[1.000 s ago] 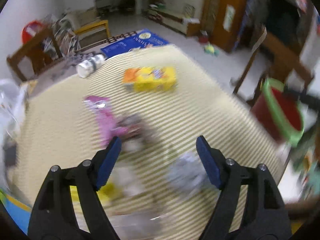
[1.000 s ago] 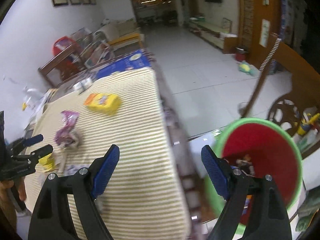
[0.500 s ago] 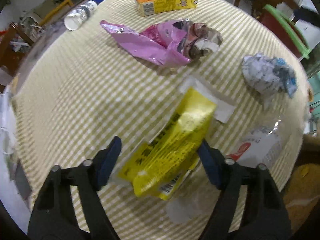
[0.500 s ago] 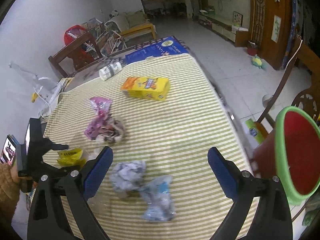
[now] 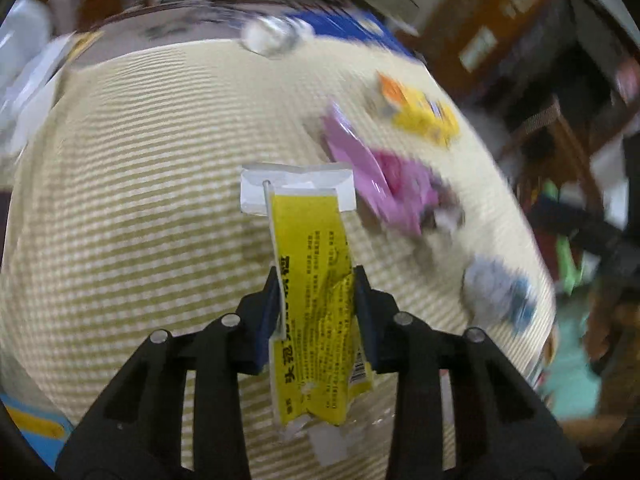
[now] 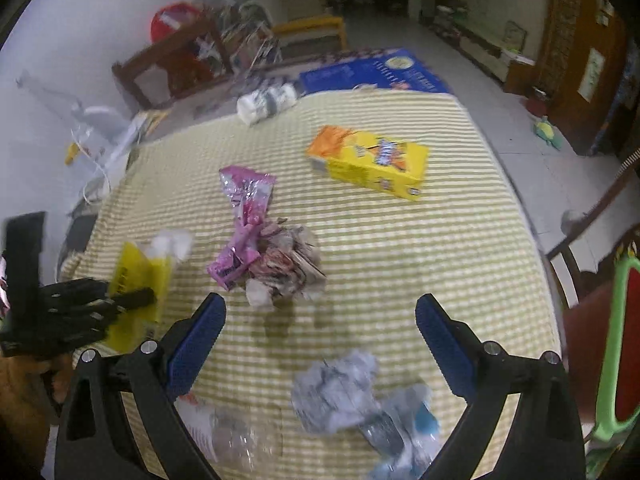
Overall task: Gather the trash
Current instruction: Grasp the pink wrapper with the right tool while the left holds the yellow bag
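Note:
A yellow wrapper (image 5: 312, 280) with a white paper strip (image 5: 296, 184) at its far end stands between the pads of my left gripper (image 5: 316, 270). Its jaws are closing and the pads press on the wrapper's sides; the right wrist view shows the same wrapper (image 6: 136, 276) in the left gripper (image 6: 132, 298) at the table's left. My right gripper (image 6: 320, 300) hangs open above the striped cloth, nothing between its fingers. Just below it lie crumpled grey paper (image 6: 336, 392) and a blue-white wrapper (image 6: 408, 432). Ahead lies a pink wrapper (image 6: 248, 200) beside a crumpled wad (image 6: 292, 264).
A yellow-orange box (image 6: 372, 164) lies further back on the striped tablecloth (image 6: 440, 260). A white bottle (image 6: 264, 102) lies at the far edge. A squashed clear bottle (image 6: 224, 432) is near the front. A red bin with a green rim (image 6: 624, 344) stands off the table's right side.
My left gripper's jaws have come together on the yellow wrapper and swung it upright. The right gripper has moved from over the red bin to above the table's rubbish.

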`<state>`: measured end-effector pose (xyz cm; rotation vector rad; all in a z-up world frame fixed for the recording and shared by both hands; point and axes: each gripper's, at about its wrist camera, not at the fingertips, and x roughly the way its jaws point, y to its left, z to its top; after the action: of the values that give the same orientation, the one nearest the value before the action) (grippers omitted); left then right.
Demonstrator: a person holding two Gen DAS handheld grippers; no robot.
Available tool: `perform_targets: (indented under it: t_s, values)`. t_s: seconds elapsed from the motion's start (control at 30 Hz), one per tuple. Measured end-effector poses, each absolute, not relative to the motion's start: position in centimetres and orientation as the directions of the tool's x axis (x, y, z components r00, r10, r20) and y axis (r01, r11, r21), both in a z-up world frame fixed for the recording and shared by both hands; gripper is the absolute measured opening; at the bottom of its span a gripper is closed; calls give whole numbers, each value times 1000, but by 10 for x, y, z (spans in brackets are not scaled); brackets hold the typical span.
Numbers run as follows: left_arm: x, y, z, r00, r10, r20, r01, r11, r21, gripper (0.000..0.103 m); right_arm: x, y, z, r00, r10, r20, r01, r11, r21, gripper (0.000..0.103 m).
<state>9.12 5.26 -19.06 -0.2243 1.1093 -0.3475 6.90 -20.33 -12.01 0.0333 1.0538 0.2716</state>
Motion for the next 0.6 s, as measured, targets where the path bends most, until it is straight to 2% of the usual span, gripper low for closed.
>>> perform_targets:
  t_s: [0.2,0.27,0.47,0.5,0.6]
  values:
    - [96,65,-181,473,-395,-788,35,901,-431,34,128,-155,-125,431,272,-860,-301,942,147,90]
    - [97,67,-180,483,-376,-790,25,908,-417,34,143,-138,-134,406,259,-876,-343,932,117,81]
    - [86,80,-182,496,-323,-806,-5,927,-374,34,173,-98,-176,327,201,-923,-416,908,50,78]
    - [85,81,-184,494,-319,-809,-12,928,-373,34,176,-95,-184,311,188,-932,-422,906,42,77]
    - [85,86,-189,485,-319,-815,-23,926,-376,34,181,-87,-198,284,156,-946,-435,900,17,62]
